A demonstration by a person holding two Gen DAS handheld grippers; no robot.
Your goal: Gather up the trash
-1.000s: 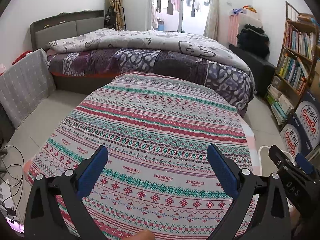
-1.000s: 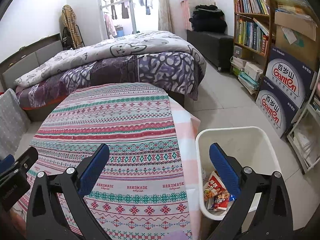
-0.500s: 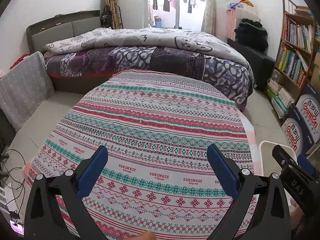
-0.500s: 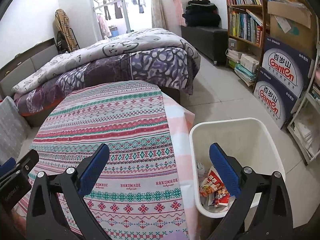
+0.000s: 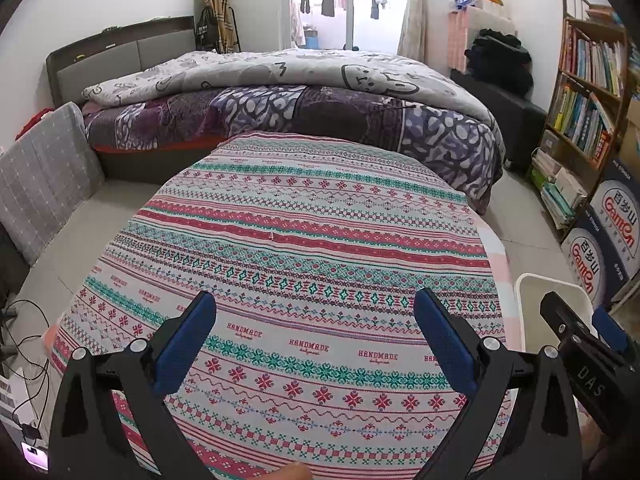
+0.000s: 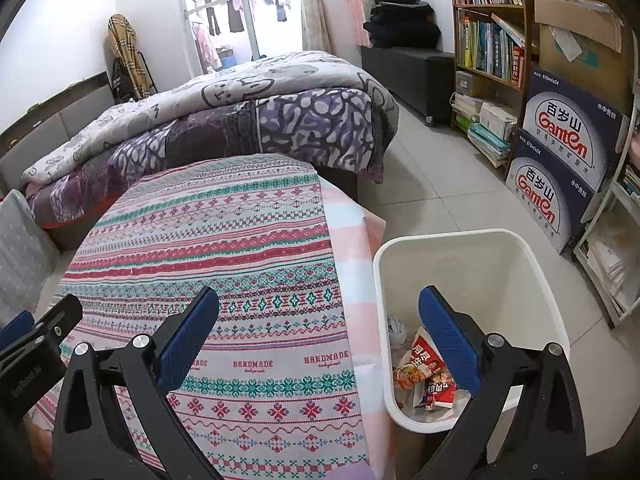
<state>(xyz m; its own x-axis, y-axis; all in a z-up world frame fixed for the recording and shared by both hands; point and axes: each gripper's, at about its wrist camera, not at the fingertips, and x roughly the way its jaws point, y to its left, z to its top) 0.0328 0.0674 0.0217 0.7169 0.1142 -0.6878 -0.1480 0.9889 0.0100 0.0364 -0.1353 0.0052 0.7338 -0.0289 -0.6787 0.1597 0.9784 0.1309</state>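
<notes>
Trash [image 6: 424, 372] in white bin [image 6: 532, 264], left gripper [image 5: 316, 332] and right gripper [image 6: 320, 328] jaws spread wide, holding nothing

Both grippers, left [image 5: 314, 342] and right [image 6: 318, 340], have black angular frames with silver screws, blue ribbed pads [image 5: 182, 350], and white lettering on the body.

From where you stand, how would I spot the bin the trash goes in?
Find the table with the striped patterned tablecloth at the foot of the bed. On the tiled floor right beside its pink-edged side stands a white plastic wastebasket, open-topped with snack wrappers at the bottom. Unlike the dark blue Ganten boxes nearby, it is plain white.
</notes>
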